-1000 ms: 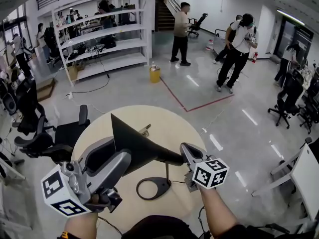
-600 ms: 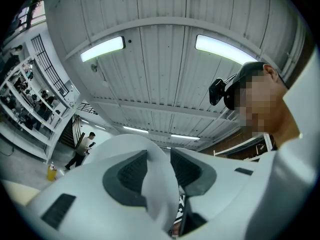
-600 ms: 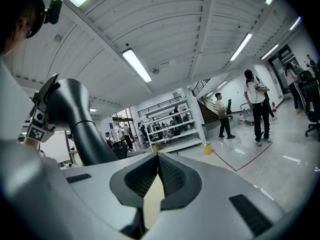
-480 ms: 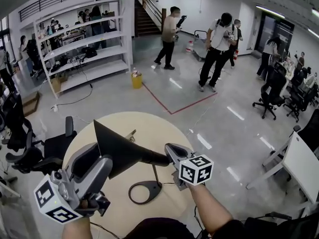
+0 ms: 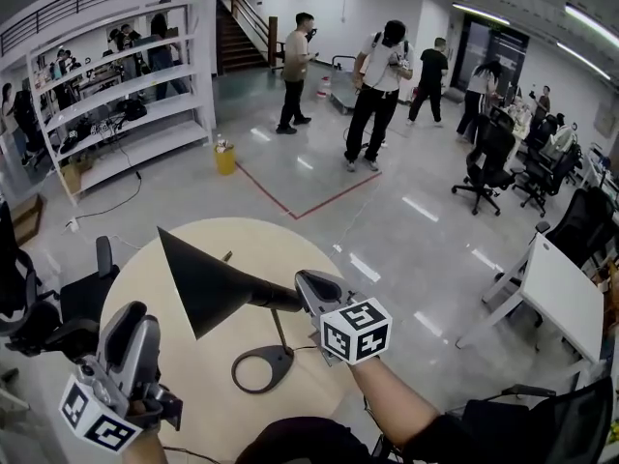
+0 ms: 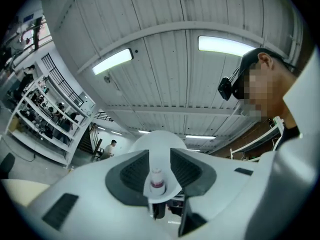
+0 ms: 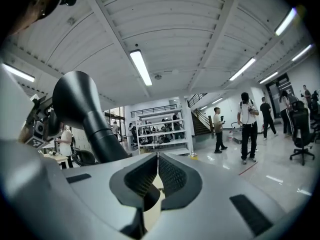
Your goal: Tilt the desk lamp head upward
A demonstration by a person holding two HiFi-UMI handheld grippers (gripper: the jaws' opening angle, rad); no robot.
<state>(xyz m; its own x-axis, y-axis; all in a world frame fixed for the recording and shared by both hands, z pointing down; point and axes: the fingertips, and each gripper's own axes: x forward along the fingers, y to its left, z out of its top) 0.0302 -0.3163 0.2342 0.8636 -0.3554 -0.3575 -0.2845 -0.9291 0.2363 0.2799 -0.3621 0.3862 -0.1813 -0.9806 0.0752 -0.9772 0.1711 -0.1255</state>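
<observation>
A black desk lamp stands on the round beige table (image 5: 145, 269). Its cone head (image 5: 198, 283) points up and to the left, above a thin stem (image 5: 281, 329) and a ring base (image 5: 259, 367). My right gripper (image 5: 302, 290) sits at the back end of the head and is shut on the lamp's neck (image 5: 274, 298). In the right gripper view the head (image 7: 80, 106) rises at the left and the right gripper (image 7: 158, 176) has its pads almost together. My left gripper (image 5: 129, 319) hangs open at the table's near left, apart from the lamp. The left gripper (image 6: 160, 169) faces the ceiling.
Black office chairs (image 5: 58, 307) crowd the table's left side. A white desk (image 5: 556, 293) stands at the right. Farther off are white shelves (image 5: 116, 114), a yellow bucket (image 5: 224, 159), red floor tape (image 5: 309, 201) and several standing people (image 5: 375, 90).
My left gripper has come off the lamp head and dropped down and to the left. The right gripper stays at the neck, and the head still points up-left.
</observation>
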